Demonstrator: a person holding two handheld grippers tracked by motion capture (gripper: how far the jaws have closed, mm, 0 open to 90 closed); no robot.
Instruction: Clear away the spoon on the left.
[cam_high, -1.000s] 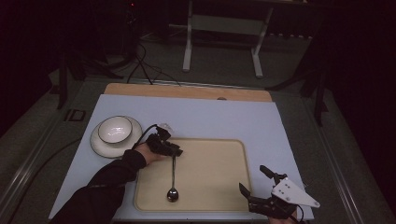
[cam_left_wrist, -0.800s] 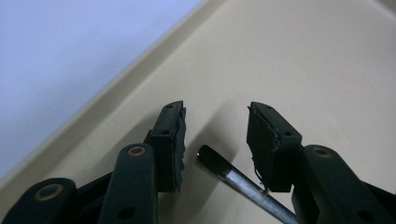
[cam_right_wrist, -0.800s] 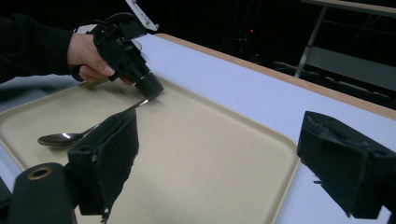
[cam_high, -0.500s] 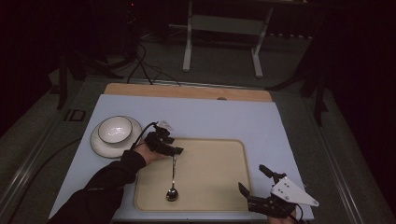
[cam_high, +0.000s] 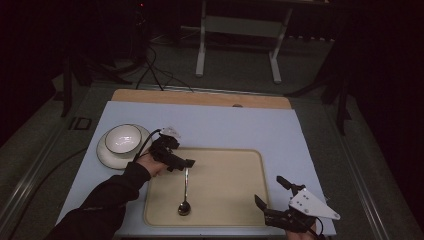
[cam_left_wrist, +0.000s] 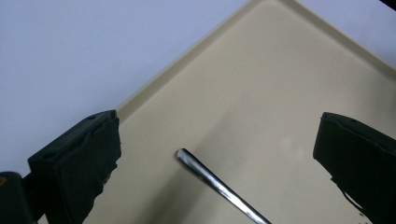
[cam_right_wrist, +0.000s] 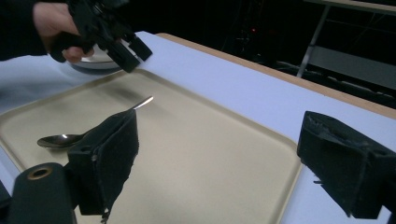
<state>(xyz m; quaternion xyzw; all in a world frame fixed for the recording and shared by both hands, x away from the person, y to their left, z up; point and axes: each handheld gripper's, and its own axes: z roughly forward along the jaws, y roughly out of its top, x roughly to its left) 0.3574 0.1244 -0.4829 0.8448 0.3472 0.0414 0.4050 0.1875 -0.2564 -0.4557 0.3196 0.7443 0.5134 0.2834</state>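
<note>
Left gripper (cam_high: 184, 162) jaws have just been opening and stand wide, nothing between the pads; the spoon (cam_high: 185, 190) lies flat on the beige tray (cam_high: 225, 185), released. Lift straight off so you don't clip the handle tip just below. Right gripper (cam_high: 274, 194) wide and empty at the tray's near right corner. Spoon's long axis runs near-to-far: bowl toward you, handle pointing away
</note>
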